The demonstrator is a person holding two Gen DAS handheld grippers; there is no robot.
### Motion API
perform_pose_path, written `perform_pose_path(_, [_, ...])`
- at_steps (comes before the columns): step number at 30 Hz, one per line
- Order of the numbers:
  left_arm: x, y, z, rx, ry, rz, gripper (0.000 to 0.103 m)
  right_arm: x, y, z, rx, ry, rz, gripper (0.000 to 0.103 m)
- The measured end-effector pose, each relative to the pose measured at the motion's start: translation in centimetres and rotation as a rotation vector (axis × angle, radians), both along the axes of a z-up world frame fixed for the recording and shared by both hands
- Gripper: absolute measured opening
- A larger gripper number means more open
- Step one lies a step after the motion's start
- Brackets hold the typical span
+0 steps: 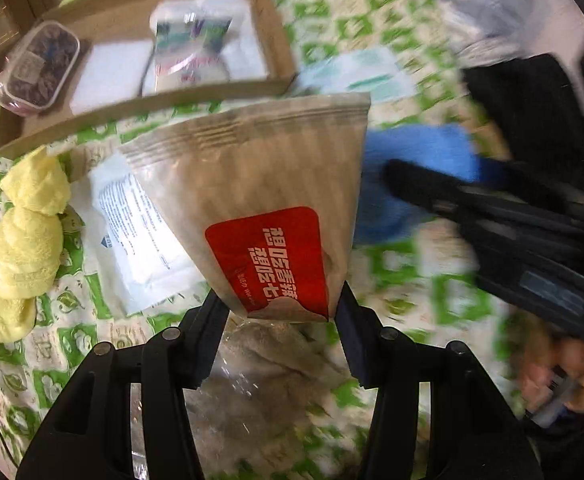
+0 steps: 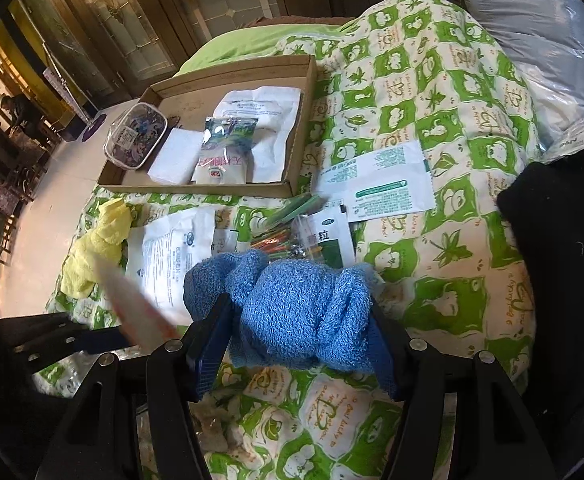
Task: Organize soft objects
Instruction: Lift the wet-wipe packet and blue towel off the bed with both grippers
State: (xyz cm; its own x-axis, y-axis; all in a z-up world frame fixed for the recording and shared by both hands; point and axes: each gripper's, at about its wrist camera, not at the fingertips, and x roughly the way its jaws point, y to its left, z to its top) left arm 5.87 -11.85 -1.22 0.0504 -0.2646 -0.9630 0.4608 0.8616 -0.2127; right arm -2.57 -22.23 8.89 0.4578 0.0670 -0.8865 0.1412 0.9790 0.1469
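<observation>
In the left wrist view my left gripper (image 1: pixel 279 312) is shut on the lower edge of a brown paper pouch with a red label (image 1: pixel 259 200), held up above the quilt. The pouch shows as a pale blur (image 2: pixel 131 300) beside the left gripper (image 2: pixel 103 338) in the right wrist view. My right gripper (image 2: pixel 296 320) is shut on a twisted blue towel (image 2: pixel 300 304), just above the quilt. The same towel (image 1: pixel 412 160) and the right gripper (image 1: pixel 396 176) appear blurred at the right of the left wrist view. A knotted yellow towel (image 1: pixel 27 232) (image 2: pixel 95 248) lies on the quilt at the left.
A shallow cardboard tray (image 2: pixel 308 112) (image 1: pixel 275 40) at the back holds a clear lidded container (image 2: pixel 135 140), white packs and a sachet. White and green packets (image 2: pixel 376 184) lie on the green-checked quilt (image 2: pixel 432 120). A grey plastic-wrapped bundle (image 2: pixel 532 40) and something black (image 2: pixel 564 260) stand at the right.
</observation>
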Motion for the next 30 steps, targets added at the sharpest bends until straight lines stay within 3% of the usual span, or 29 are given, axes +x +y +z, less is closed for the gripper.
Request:
perform_pose_path(2, [0.9,-0.6,-2.2,0.020,0.016,0.020,0.051,0.1,0.1,-0.3,0.000,0.006,0.002,0.061])
perform_pose_path(5, [1.9,-1.0,-3.7,-0.011,0.019,0.066,0.051,0.3,-0.1,-0.6,-0.003,0.011,-0.007,0.061])
perform_pose_path(16, [2.0,-3.1,-4.9,0.035,-0.118,0.049,0.054,0.6,-0.9,-1.3,0.008,0.010,-0.035,0.061])
perform_pose_path(21, [0.0,-3.3,-4.1,0.025,-0.184,0.014,0.047,0.6,-1.0,-1.3,0.015,0.007,-0.039,0.061])
perform_pose_path(30, [-0.9,-1.4,-0.2,-0.022,-0.158,-0.011,0.047,-0.2,-1.6,0.1,0.022,-0.025,-0.058,0.061])
